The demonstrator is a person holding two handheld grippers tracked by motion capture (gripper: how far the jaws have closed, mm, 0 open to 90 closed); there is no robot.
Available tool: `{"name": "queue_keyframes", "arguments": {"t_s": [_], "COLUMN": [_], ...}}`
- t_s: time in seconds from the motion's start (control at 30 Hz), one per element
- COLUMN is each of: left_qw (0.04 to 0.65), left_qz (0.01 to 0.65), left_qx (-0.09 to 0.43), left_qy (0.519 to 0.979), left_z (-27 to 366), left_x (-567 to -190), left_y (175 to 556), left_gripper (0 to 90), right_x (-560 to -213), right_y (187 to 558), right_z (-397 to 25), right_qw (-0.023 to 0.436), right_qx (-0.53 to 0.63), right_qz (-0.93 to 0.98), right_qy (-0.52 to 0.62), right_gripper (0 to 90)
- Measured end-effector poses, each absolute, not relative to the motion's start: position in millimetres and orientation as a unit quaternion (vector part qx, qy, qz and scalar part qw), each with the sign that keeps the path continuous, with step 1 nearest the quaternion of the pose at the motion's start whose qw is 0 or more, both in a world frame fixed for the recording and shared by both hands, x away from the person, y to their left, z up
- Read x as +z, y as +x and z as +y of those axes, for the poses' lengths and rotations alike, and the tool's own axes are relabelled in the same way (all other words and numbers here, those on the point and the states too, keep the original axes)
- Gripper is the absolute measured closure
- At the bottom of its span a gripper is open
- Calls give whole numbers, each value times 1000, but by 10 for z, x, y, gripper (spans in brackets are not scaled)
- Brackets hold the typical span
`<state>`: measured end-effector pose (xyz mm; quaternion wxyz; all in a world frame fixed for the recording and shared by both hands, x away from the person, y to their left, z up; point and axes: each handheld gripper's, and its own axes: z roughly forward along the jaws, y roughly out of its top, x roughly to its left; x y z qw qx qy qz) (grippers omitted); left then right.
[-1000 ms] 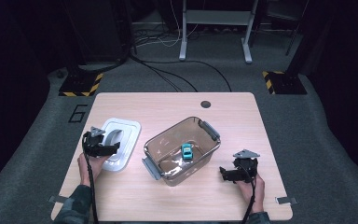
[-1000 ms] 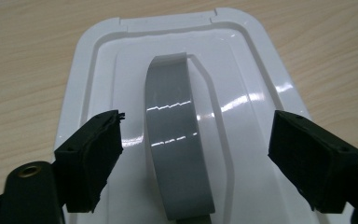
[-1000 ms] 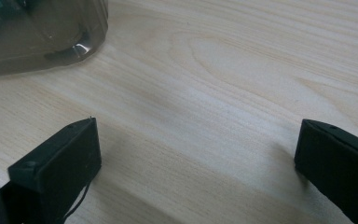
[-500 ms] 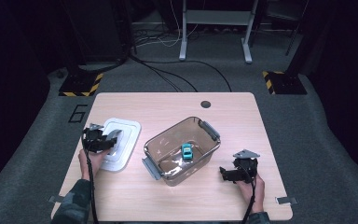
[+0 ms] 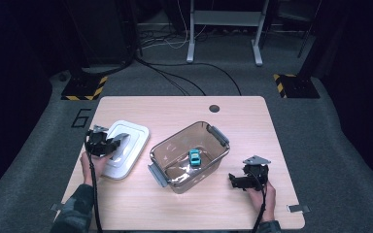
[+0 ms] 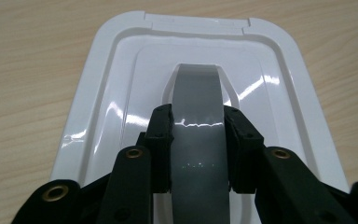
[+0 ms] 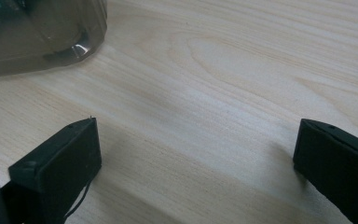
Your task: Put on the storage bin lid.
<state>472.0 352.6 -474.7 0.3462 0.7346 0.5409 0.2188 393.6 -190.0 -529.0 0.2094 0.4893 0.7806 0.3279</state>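
A white box lid (image 5: 125,148) (image 6: 121,84) lies flat on the table's left side. Its grey handle (image 6: 198,140) runs down the middle, and my left gripper (image 5: 110,143) (image 6: 198,126) is shut on that handle, one jaw on each side. A clear brownish tub (image 5: 189,156) stands in the middle with a small teal toy car (image 5: 194,157) inside. My right gripper (image 5: 234,179) (image 7: 196,149) rests open low over bare wood right of the tub, whose corner (image 7: 37,37) shows at its view's upper left.
The wooden table (image 5: 175,109) has a round cable hole (image 5: 214,108) near its far edge. The tub has grey latches at both ends (image 5: 156,173). Cables trail from both grippers toward the near edge. Dark floor with cables surrounds the table.
Little has moved; my left gripper stays over the lid's handle and the right hand holds still.
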Motion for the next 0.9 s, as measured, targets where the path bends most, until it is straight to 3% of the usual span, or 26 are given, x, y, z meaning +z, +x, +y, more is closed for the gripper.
{"name": "queue_keyframes", "arguments": {"t_s": [0.9], "left_qw": [358], "left_qz": [500], "left_qx": [239], "left_qy": [751], "left_z": [3601], "left_x": [-4005], "left_y": [4523], "left_gripper": [669], "right_x": [-5291], "right_y": [3931], "right_z": [-1901], "right_qw": [211], "right_qx": [329], "right_qz": [779], "right_qy": [491], "right_gripper": [8]}}
